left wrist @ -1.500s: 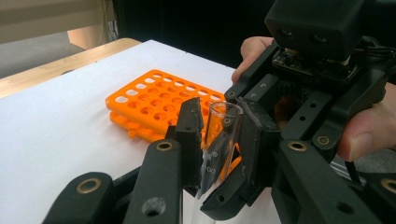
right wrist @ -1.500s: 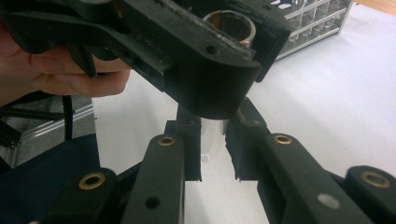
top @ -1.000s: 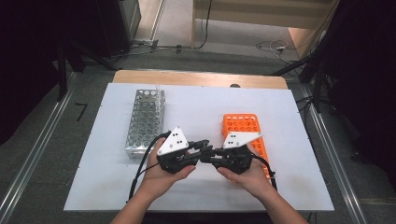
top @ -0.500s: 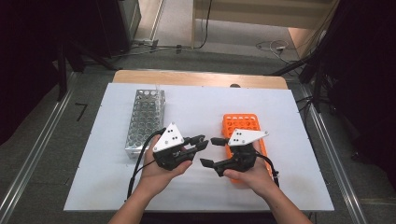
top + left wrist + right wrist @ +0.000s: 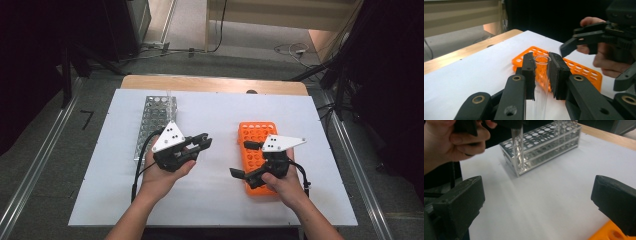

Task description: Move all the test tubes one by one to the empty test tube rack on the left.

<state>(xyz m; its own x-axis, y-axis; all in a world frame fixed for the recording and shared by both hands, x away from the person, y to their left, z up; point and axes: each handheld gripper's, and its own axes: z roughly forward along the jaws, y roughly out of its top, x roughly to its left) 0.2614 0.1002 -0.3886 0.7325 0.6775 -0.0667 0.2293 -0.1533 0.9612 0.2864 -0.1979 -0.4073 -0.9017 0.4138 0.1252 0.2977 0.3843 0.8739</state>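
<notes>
High view: near the middle of the frame the left gripper (image 5: 202,142) is clamped on a clear test tube (image 5: 541,75), while the right gripper (image 5: 245,159), low and right of centre over the near end of the orange rack (image 5: 255,131), has just been opening its jaws and now stands wide with nothing between them. This looks like a hand-over: the tube rests with the left hand alone, and the right has let go and stands apart from it. The metal rack (image 5: 156,117) at the upper left of the white table (image 5: 220,200) is probably where the tube is bound, since the left gripper sits just beside it. In the left gripper view the tube stands upright in the centre of the frame, pinched between the two black pads, its open rim level with the pad tips and its body running down below them. In the right gripper view the two jaws sit at the lower corners with bare table between them, and the tube hangs at the upper left in front of the metal rack.
</notes>
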